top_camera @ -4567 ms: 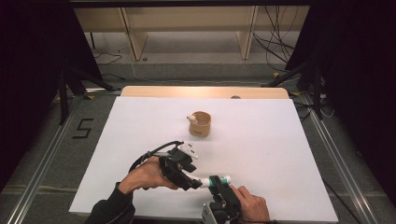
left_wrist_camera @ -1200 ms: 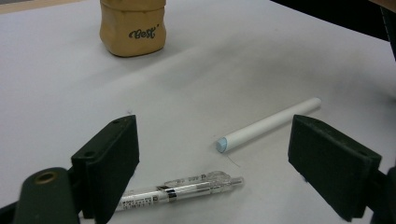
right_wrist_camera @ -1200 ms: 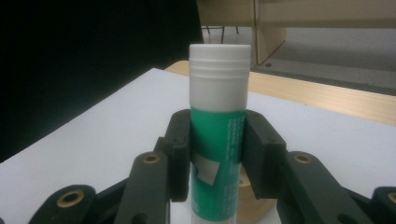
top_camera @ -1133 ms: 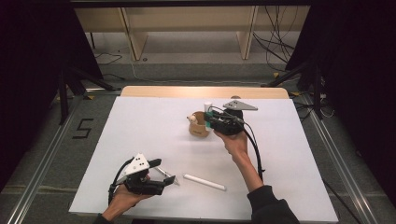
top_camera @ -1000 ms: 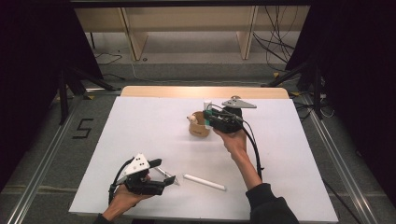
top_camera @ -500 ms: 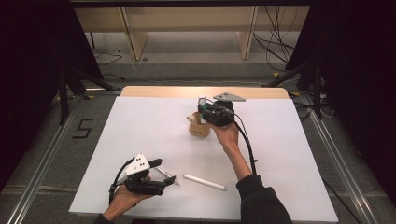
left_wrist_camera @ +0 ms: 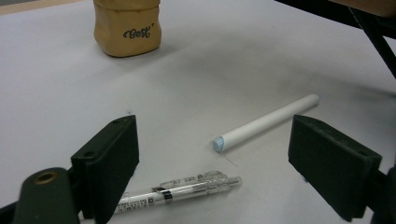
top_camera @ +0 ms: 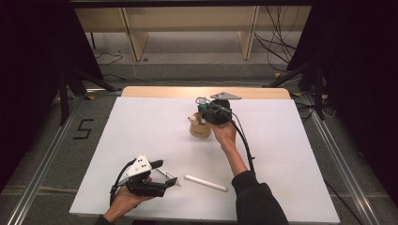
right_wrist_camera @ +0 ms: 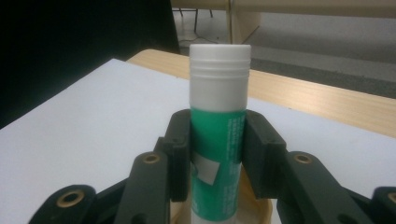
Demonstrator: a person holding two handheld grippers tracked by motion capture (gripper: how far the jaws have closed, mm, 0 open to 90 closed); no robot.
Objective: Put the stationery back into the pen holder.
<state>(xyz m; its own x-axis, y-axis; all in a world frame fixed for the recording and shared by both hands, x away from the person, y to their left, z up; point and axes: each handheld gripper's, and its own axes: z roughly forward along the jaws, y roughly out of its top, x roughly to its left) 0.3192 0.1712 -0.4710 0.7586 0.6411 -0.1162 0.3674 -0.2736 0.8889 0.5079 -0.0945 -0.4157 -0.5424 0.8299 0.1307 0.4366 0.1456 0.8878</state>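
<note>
My right gripper (top_camera: 202, 113) is shut on a green glue stick (right_wrist_camera: 217, 116) with a white cap, held upright. It hangs right over the tan cup (top_camera: 200, 129), whose rim (right_wrist_camera: 261, 212) shows just under the stick's lower end. Whether the stick touches the cup I cannot tell. My left gripper (top_camera: 165, 172) rests open near the table's front left. A clear pen (left_wrist_camera: 177, 193) lies between its jaws, untouched. A white tube (top_camera: 205, 183) lies just to the right of it on the table. The cup (left_wrist_camera: 127, 25), printed with a word, stands far ahead in the left gripper view.
A white sheet (top_camera: 117, 131) covers the table, with a wooden strip (top_camera: 159, 91) along its far edge. Metal rails run down both sides. The right forearm (top_camera: 234, 154) reaches diagonally across the middle, trailing a black cable.
My right gripper has carried the glue stick to the left and slightly lower, ending over the cup. The left gripper, pen and tube have stayed put.
</note>
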